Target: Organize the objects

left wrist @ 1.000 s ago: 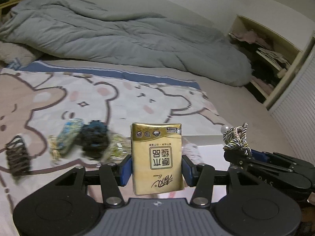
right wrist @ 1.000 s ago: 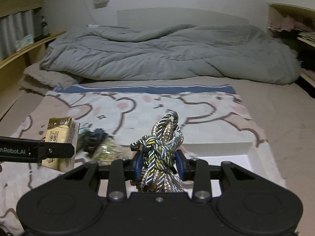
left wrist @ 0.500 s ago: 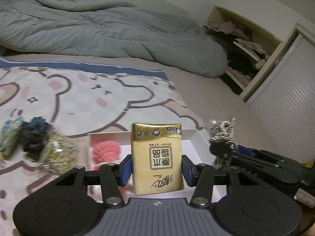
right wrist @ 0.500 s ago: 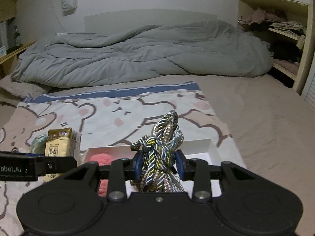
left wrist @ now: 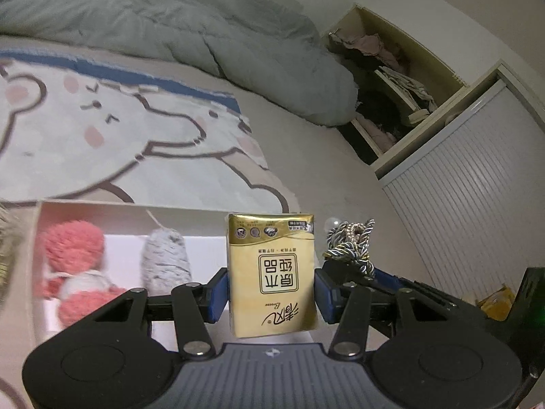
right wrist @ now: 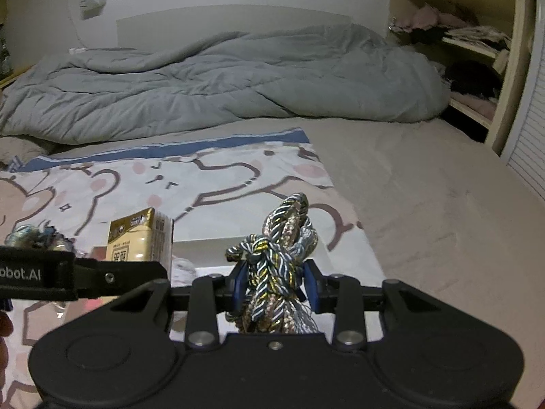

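**Both tongs loaded, white box just under my left pair**

While my left tongs clamp the gold tissue pack upright btwn the blue pads, about half spread, the pack fills the whole gap and its printed face looks straight back at the cam, text upside down. My right tongs sit squeezed in tight on a bundle of braided cord, blue/gold/beige strands bulging above and below the pads.

Right pair shows in the left cam just to the right of my left tongs, cord knot level w/ the pack's top. From the right cam, left pair w/ the pack is to the left and a bit ahead.

White box lies below and ahead-left of my left tongs, on the bear-print blanket. Inside it: a pink fluffy thing at the far left, a grey fuzzy thing next to it, closer to my left pad. Box floor directly under the pack is bare as far as I can see. Box also peeks ahead of the right tongs, mostly hidden by cord.

Grey duvet heaped well beyond both pairs; open shelf unit off to the right.
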`<state>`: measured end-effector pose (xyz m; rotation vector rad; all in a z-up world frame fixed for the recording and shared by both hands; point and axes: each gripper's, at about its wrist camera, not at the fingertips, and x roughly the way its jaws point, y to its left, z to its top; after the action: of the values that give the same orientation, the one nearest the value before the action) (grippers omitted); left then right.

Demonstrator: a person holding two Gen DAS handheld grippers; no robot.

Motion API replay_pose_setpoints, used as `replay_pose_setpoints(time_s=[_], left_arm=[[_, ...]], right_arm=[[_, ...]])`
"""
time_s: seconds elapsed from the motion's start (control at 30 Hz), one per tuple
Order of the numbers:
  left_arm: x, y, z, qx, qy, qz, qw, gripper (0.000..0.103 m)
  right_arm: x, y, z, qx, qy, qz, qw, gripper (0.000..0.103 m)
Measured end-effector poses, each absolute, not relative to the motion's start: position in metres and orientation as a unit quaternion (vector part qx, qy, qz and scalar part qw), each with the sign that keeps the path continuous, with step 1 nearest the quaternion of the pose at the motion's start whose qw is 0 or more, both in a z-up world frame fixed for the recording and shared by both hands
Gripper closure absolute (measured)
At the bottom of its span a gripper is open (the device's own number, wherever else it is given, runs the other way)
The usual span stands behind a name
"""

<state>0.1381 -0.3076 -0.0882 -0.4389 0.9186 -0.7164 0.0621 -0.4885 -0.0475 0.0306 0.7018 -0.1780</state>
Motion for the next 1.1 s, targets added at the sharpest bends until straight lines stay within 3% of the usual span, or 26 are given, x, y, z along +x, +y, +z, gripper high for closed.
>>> replay_pose_setpoints(time_s=[0.53, 1.1], left_arm=[[0.174, -0.338, -0.148, -0.208, 0.471, -0.317, 0.796, 0.051], [0.178, -0.33, -0.143, -0.198, 0.483, -0.291, 0.802, 0.044]], right_arm=[[0.086, -0.496, -0.093, -0.026, 0.369, -0.077, 0.926, 0.068], [0.088, -0.501, -0.096, -0.016, 0.378, -0.101, 0.92, 0.061]])
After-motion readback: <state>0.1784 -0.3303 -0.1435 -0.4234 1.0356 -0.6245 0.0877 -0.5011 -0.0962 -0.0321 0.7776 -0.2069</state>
